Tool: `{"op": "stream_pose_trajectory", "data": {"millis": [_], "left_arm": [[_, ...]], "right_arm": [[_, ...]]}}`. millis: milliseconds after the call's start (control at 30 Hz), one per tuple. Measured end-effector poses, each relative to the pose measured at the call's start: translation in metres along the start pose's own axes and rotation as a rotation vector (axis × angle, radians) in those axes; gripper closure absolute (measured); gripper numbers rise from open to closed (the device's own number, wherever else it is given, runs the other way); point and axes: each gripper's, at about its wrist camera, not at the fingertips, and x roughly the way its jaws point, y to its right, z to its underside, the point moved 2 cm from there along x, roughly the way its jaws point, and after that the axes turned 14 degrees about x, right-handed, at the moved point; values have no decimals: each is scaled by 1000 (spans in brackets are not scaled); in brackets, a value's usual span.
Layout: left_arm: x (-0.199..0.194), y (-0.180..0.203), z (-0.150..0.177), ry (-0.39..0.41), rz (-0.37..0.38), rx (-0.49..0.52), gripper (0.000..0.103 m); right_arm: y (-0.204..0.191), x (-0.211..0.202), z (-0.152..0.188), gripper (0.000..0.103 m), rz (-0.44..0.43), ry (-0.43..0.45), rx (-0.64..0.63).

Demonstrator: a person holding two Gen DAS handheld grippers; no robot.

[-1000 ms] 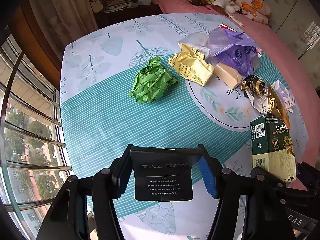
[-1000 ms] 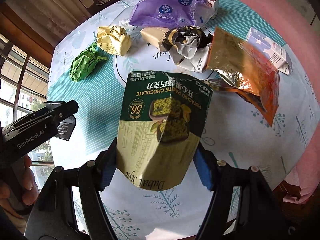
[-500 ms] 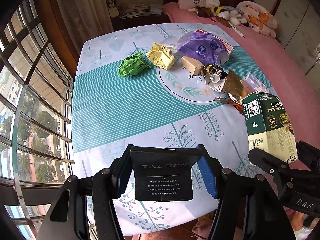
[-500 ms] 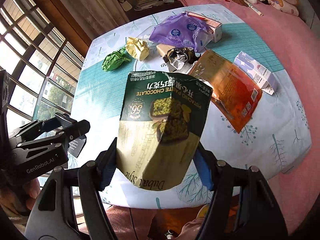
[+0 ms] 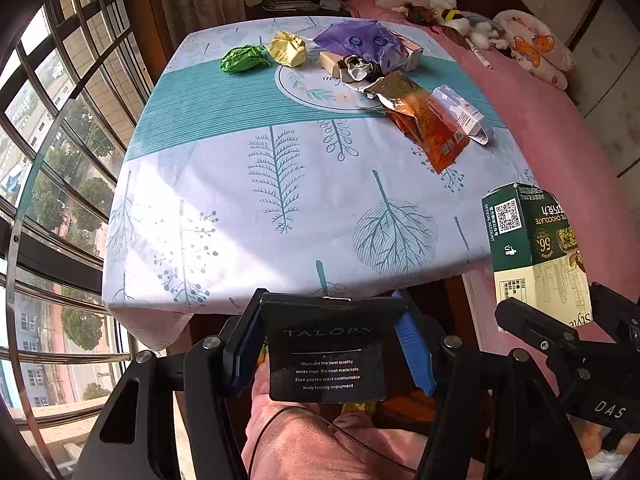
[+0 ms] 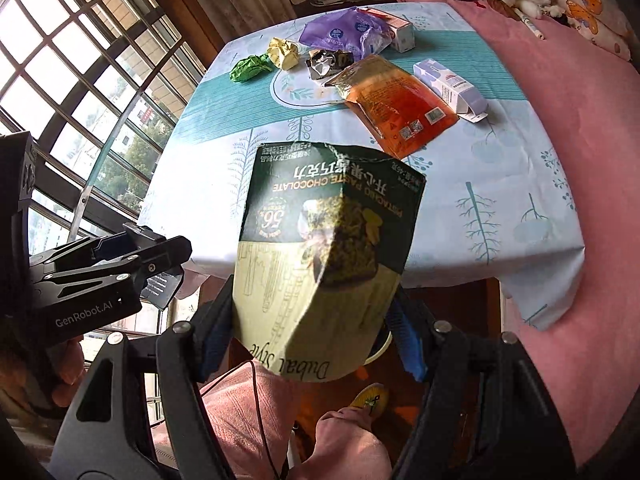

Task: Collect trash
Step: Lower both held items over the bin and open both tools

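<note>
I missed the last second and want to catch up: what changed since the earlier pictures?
Both grippers pulled back off the table toward the person. The left gripper kept its black sock card; the right gripper kept the chocolate box. Nothing was released. The remaining trash on the table lies as before.

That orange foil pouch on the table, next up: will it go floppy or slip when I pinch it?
The orange foil pouch lies flat and torn open, so it is probably empty, light and floppy. Its glossy film may slip between pads. It overlaps the crumpled silver wrapper, so pulling might drag that along.
</note>
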Motion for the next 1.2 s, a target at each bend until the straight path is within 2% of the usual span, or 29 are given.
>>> {"op": "stream_pose_trajectory", "data": {"millis": [233, 500, 667, 800, 1000, 1200], "left_arm": [[27, 26, 40, -84, 7, 11, 41], [92, 35, 64, -166, 47, 13, 41], [149, 33, 79, -183, 91, -7, 41], [209, 32, 88, -187, 115, -23, 41], [298, 31, 106, -194, 114, -44, 41], [362, 29, 119, -214, 140, -43, 40]], "right_arm": [[30, 39, 54, 36, -12, -150, 34], [66, 110, 107, 36, 36, -292, 77], [99, 160, 130, 36, 94, -326, 116], [126, 203, 143, 36, 144, -330, 136], [166, 276, 163, 36, 203, -347, 178], [187, 334, 181, 35, 239, -359, 168]]}}
